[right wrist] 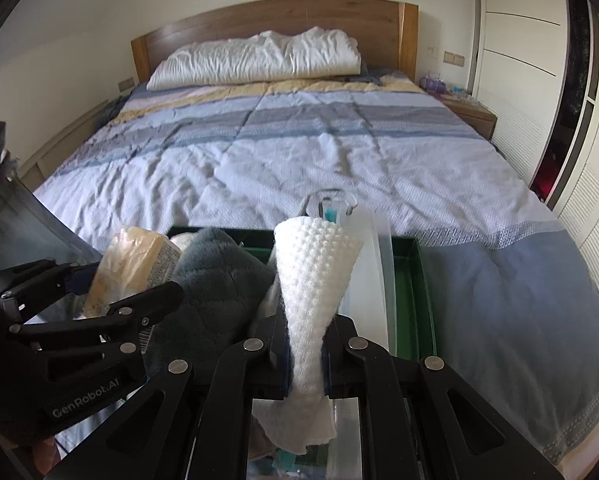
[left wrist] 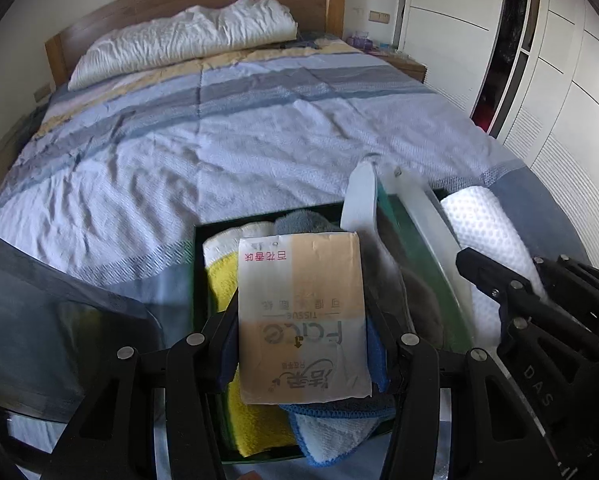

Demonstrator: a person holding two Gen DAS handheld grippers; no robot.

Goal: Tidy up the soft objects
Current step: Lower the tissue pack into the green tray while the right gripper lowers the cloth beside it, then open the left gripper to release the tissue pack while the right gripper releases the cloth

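My left gripper (left wrist: 303, 340) is shut on a beige and white tissue pack (left wrist: 299, 272), held over a dark green box (left wrist: 197, 272). A yellow towel (left wrist: 219, 280), a blue cloth (left wrist: 331, 432) and a grey plush towel (right wrist: 211, 280) lie in the box. My right gripper (right wrist: 307, 344) is shut on a rolled white waffle cloth (right wrist: 315, 264), just right of the tissue pack (right wrist: 135, 256). The left wrist view shows that cloth (left wrist: 479, 220) at the right. A clear plastic piece (right wrist: 375, 264) stands upright in the box beside it.
Beyond the box lies a bed (left wrist: 259, 140) with a blue striped cover, a white pillow (left wrist: 187, 44) and a wooden headboard (right wrist: 279, 20). A nightstand (right wrist: 467, 110) and white wardrobe doors (right wrist: 539, 60) stand at the right. A dark curved panel (left wrist: 59, 300) is at the left.
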